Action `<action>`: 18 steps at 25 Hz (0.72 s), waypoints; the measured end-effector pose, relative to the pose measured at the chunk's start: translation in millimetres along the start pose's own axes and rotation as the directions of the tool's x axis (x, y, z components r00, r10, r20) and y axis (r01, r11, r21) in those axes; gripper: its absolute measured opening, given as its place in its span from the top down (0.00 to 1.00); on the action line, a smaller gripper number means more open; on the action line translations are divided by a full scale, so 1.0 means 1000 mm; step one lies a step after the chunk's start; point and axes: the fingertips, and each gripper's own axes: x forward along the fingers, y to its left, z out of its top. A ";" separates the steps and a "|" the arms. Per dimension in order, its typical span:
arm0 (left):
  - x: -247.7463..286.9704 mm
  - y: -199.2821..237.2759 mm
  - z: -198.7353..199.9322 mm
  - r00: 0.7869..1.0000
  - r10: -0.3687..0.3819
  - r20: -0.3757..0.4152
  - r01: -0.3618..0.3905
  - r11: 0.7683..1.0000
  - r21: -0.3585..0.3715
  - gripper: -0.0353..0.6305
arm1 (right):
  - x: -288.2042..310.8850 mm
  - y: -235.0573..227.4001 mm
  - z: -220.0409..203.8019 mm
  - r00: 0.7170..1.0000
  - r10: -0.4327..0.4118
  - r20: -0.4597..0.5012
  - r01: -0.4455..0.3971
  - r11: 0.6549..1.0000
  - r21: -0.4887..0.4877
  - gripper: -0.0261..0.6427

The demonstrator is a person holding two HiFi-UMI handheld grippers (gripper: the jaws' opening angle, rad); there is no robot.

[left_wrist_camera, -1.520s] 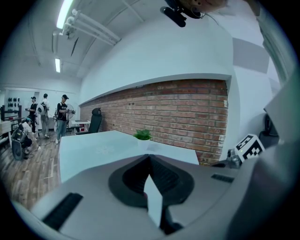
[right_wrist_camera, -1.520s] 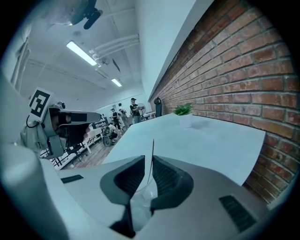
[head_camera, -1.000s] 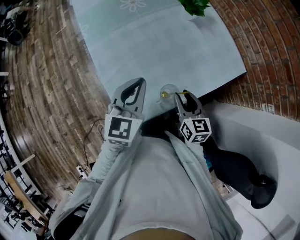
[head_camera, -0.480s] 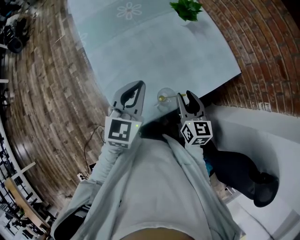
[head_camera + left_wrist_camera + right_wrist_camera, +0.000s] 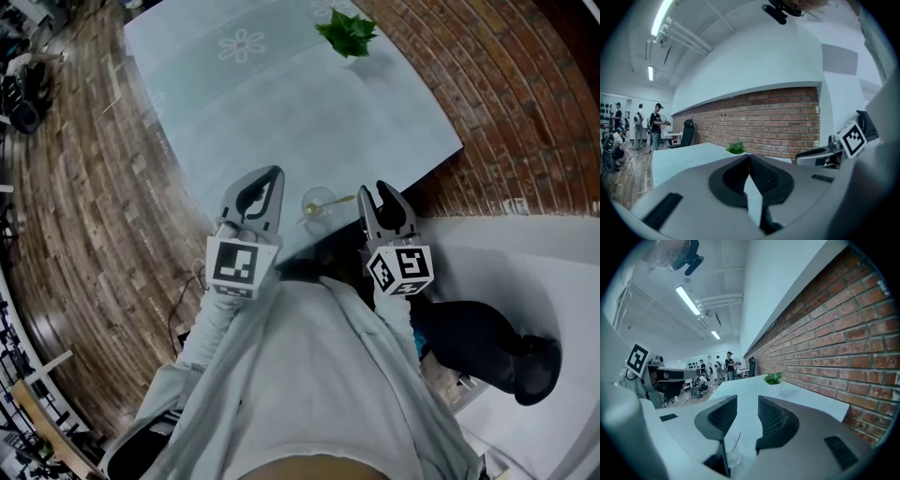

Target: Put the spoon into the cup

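Observation:
A clear glass cup stands at the table's near edge, between my two grippers. A gold spoon rests in it, with the handle leaning out to the right. My right gripper is open with nothing between its jaws, its tips just right of the spoon's handle and apart from it. In the right gripper view the cup sits low under the open jaws, the spoon's thin handle slanting up from it. My left gripper is shut and holds nothing, left of the cup; its jaws meet at the tip.
A small potted plant stands at the far side of the pale table, near the brick wall. Wooden floor lies to the left. Several people and a black chair are far off. A dark shoe shows at lower right.
The right gripper, whose tips were at the spoon's handle, has let go and drawn back a little to the right. The spoon now rests in the cup. The left gripper stayed shut.

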 end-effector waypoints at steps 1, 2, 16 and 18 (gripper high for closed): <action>0.000 0.000 0.002 1.000 0.000 0.004 0.000 1.000 0.003 0.92 | -0.002 -0.001 0.007 1.000 -0.003 0.014 0.004 1.000 -0.006 0.74; 0.001 0.001 0.004 1.000 0.001 0.008 -0.001 1.000 0.005 0.92 | -0.004 -0.002 0.014 1.000 -0.006 0.030 0.006 1.000 -0.012 0.74; 0.004 -0.007 0.015 1.000 -0.016 0.026 0.016 1.000 0.019 0.92 | -0.035 0.007 0.076 0.987 0.018 0.161 0.004 0.991 -0.133 0.83; 0.004 -0.008 0.016 0.999 -0.019 0.026 0.018 1.000 0.021 0.92 | -0.040 0.007 0.077 0.986 0.013 0.168 0.010 0.990 -0.138 0.86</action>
